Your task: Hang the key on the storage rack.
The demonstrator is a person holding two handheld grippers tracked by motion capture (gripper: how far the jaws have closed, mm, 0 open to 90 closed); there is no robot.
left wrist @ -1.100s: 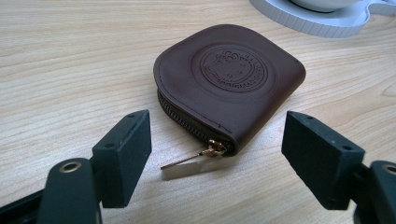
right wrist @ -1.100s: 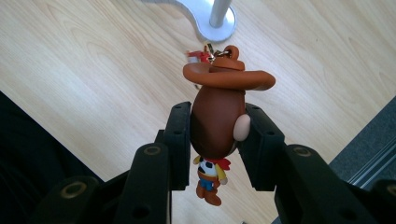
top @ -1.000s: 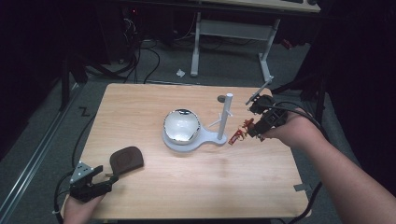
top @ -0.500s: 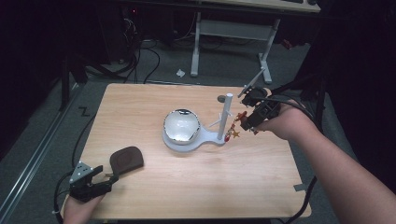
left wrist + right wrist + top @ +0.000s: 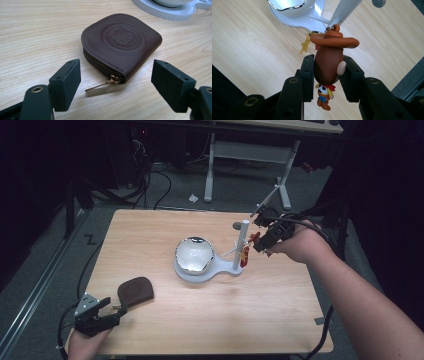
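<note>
One keychain figure (image 5: 327, 68), a cowboy doll with a wide brown hat, sits clamped by the head between the jaws of the right gripper (image 5: 328, 75). Its ring and a small yellow charm (image 5: 305, 45) hang at the hat's crown, right beside the white post (image 5: 344, 11) of the stand (image 5: 200, 271). In the high view the figure (image 5: 244, 255) is held up against that post (image 5: 243, 245), close to the thin peg that juts from the post's side. Whether the ring is already over the peg I cannot tell.

By my judgement the work in hand is hanging the keychain on the stand, and it is near its end: the figure is lifted and brought to the post, but the jaws are closed firmly on it, so the release is left to do, and perhaps the last slide of the ring onto the peg.

Farther out, a shiny rounded bowl (image 5: 194, 253) rests on the stand's base. At the table's (image 5: 280, 320) near left corner the left gripper (image 5: 116, 82) lies low with its jaws wide apart and holding nothing, aimed at a brown zip pouch (image 5: 122, 43) that lies flat just ahead, zipper pull toward the jaws. The pouch looks untouched, possibly the next thing to handle.
</note>
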